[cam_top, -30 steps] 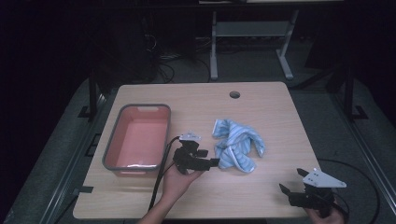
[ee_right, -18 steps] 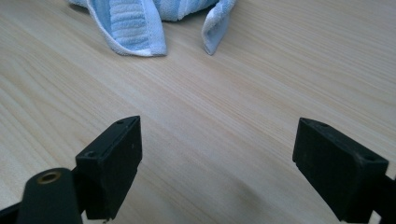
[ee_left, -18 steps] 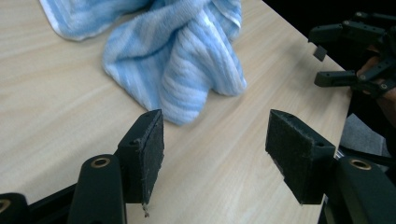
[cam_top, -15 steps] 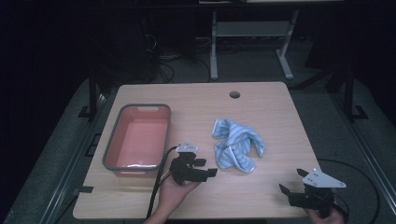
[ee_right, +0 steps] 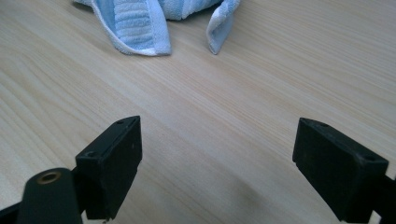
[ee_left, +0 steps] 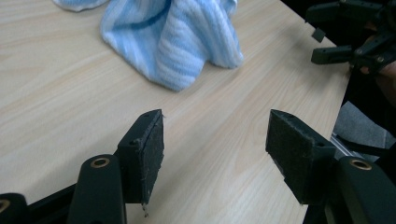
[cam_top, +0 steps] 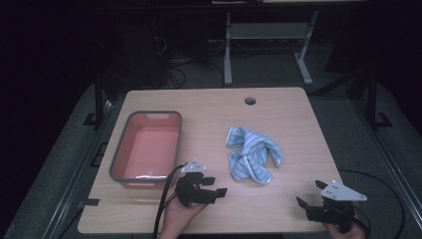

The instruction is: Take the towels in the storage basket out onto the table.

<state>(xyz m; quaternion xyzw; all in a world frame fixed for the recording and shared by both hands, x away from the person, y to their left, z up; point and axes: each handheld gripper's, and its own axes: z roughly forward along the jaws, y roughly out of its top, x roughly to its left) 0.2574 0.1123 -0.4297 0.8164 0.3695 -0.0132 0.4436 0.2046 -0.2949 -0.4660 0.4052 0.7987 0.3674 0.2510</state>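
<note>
High view: the crumpled blue towel (cam_top: 253,154) lies mid-tabletop (cam_top: 278,112), right of the pink tub (cam_top: 148,147). Left gripper (cam_top: 215,185) and right gripper (cam_top: 309,194) wait near it, fingers apart and empty, seemingly ready to grab.

You won't find any readable text, label, brand, number or sign in these views.
</note>
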